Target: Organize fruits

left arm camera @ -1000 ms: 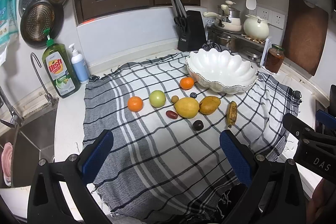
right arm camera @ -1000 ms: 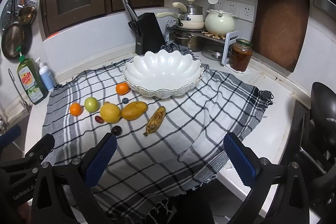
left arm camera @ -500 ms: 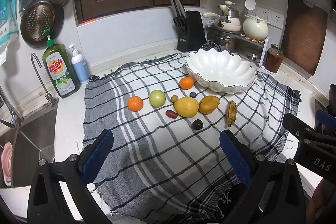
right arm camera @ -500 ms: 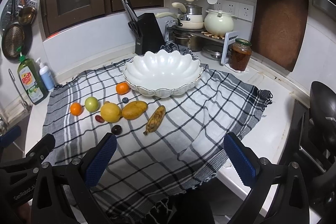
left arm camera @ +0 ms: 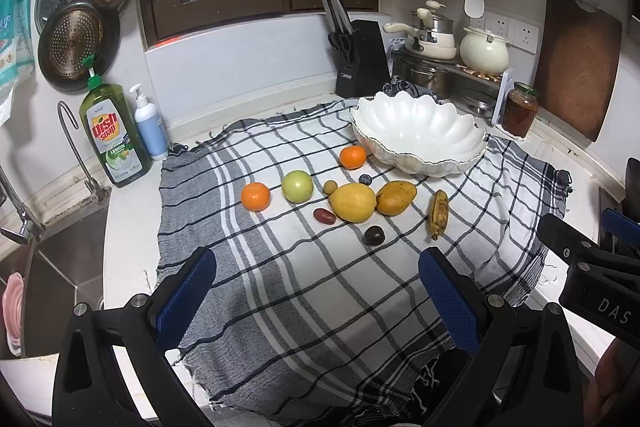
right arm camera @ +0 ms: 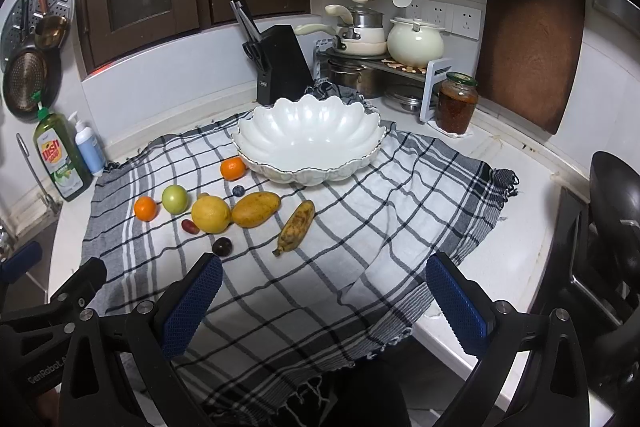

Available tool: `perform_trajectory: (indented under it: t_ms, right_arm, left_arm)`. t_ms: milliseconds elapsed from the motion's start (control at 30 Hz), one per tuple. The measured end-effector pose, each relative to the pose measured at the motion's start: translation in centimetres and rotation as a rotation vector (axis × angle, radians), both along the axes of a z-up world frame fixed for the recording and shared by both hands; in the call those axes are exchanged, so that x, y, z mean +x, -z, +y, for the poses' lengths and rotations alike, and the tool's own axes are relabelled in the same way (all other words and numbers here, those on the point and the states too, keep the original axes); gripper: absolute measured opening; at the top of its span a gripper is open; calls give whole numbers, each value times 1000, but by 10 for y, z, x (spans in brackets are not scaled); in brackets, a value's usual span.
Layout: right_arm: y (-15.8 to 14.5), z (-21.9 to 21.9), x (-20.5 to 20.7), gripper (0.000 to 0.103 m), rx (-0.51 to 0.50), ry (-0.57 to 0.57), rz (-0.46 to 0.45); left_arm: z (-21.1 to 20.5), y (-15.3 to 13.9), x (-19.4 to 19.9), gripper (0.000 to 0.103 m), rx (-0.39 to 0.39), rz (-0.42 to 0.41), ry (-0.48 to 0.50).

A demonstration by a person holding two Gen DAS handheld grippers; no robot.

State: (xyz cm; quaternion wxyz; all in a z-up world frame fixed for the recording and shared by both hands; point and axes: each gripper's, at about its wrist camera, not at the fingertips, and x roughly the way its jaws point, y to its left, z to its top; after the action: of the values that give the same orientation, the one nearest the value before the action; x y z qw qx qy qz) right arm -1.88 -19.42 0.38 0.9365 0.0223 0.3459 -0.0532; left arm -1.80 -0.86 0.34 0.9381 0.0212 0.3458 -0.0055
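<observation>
Fruits (left arm camera: 352,202) beside bowl (left arm camera: 418,139), tiniest perhaps grape (left arm camera: 324,215)

The checked cloth (left arm camera: 304,291) looks like matt woven fabric with frayed threads at its near edge. The scalloped white bowl (right arm camera: 308,143) is glossy, ceramic-looking. The banana (right arm camera: 297,225) has dull, brown-speckled skin; the lemon (left arm camera: 353,202) looks finely pitted, the green apple (left arm camera: 297,186) smooth with a faint sheen. The cutting board (right arm camera: 530,47) is matt dark wood. The jar (right arm camera: 457,103) is clear glass, the dish-soap bottle (left arm camera: 114,135) shiny plastic. The gripper pads (right arm camera: 191,305) are blue, textured rubber-like material.
</observation>
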Motion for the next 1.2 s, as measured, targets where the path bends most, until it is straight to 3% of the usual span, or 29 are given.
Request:
perform_trajectory:
  t_ms: [1200]
  right_arm:
    - [2,-2,1,103,5,3,1]
  left_arm:
    - [-4,10,2,103,9,11,5]
